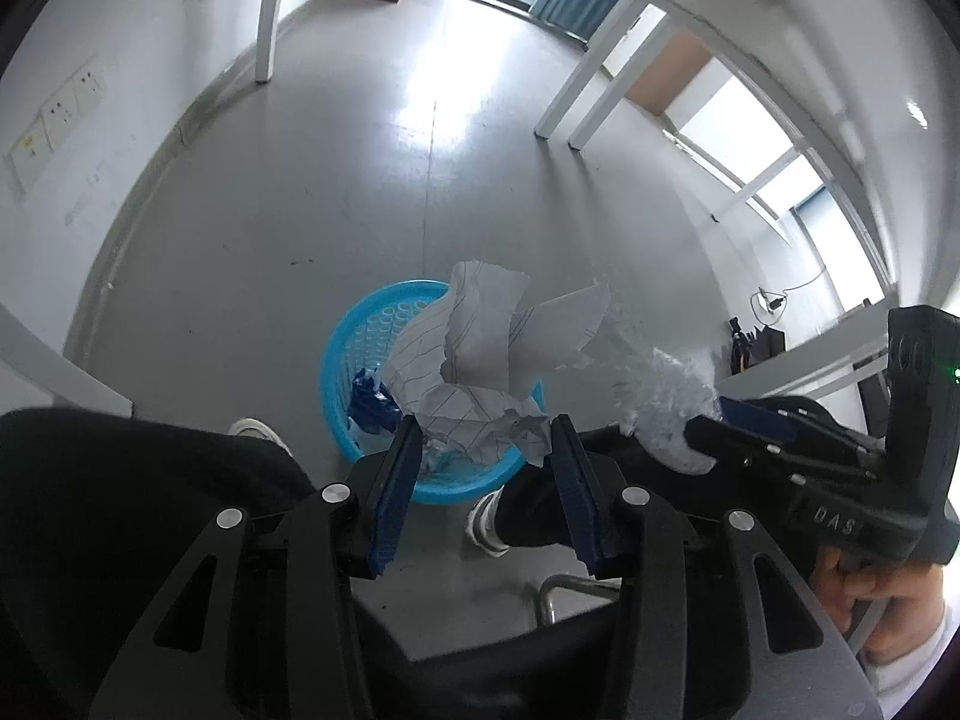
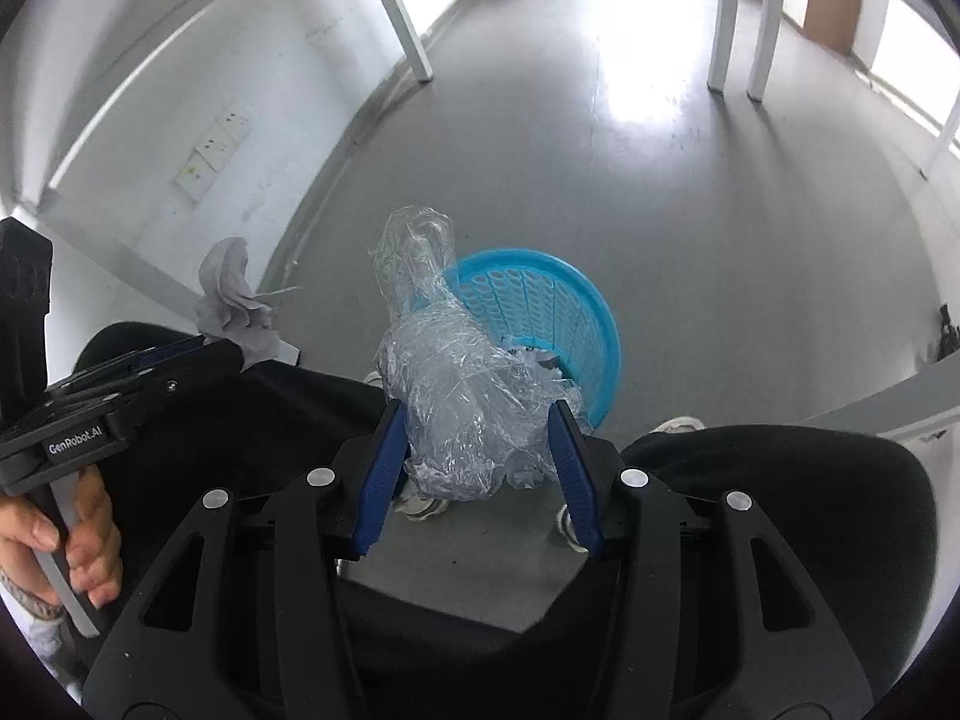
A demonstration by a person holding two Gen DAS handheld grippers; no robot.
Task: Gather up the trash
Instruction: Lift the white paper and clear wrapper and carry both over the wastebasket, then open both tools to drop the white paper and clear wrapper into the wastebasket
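Item 1. Left gripper (image 1: 486,450): jaws half-closed, clamped on one crumpled sheet of lined paper (image 1: 474,354). The paper hangs over the basket (image 1: 336,384), which stands on the floor between the person's feet.

Item 2. Right gripper (image 2: 477,444): jaws likewise half-closed, gripping one wad of clear plastic wrap (image 2: 456,384). The wad sits above and just left of the basket (image 2: 594,324) in that gripper's own view.

Item 3. Basket: one, blue, perforated wall, round rim. Already holds some trash, including a dark blue scrap (image 1: 372,402); the rest is too hidden to count.

Item 4. Person: seated, dark trousers, two white shoes beside the basket, one hand on each gripper handle.

Step in hand, as judged: carrying both pieces to the basket for release.

Handling notes:
- Bring each load inside the rim before parting the jaws; both pieces are light and would likely drift off if let go high.
- The paper spreads wider than the jaws, so lower it until its loose flaps are past the rim.
- The wrap may cling to the pads; open fully and give it a moment to fall.
- The right load looks off-centre; shift it toward the basket's middle first.

Count: grippers two; trash held two pieces; basket one.
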